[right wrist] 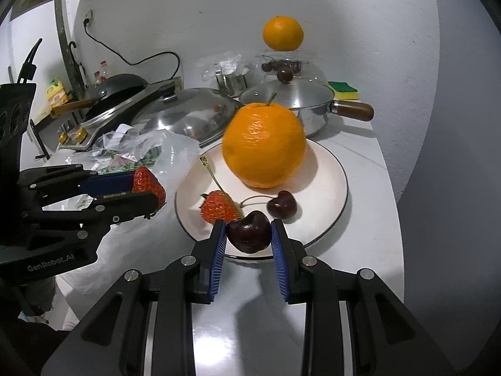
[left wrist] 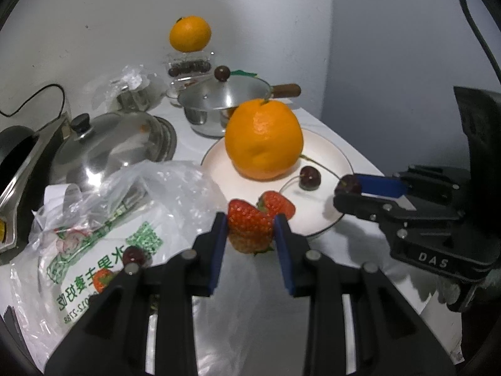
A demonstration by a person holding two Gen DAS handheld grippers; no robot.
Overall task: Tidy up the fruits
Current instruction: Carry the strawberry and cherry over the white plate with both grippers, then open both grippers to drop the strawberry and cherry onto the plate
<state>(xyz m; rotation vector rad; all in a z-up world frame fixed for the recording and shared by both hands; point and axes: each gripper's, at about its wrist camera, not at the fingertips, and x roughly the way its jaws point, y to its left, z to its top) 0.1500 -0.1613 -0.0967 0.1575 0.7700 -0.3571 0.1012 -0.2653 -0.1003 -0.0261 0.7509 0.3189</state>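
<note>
A white plate (left wrist: 325,153) (right wrist: 328,185) holds a big orange (left wrist: 263,139) (right wrist: 263,144), a strawberry (left wrist: 278,205) (right wrist: 217,208) and a dark cherry (left wrist: 309,178) (right wrist: 281,205). My left gripper (left wrist: 250,230) (right wrist: 147,194) is shut on a second strawberry (left wrist: 249,224) (right wrist: 148,183), just off the plate's near left rim. My right gripper (right wrist: 249,235) (left wrist: 346,194) is shut on another dark cherry (right wrist: 249,232) (left wrist: 349,185) with a long stem, above the plate's near edge.
A printed plastic bag (left wrist: 103,219) (right wrist: 137,147) with a strawberry and a cherry inside lies left of the plate. Behind stand a lidded saucepan (left wrist: 219,103) (right wrist: 297,100), a steel lid (left wrist: 112,144), a clear box of cherries under a second orange (left wrist: 190,33) (right wrist: 282,33), a sponge (right wrist: 343,90).
</note>
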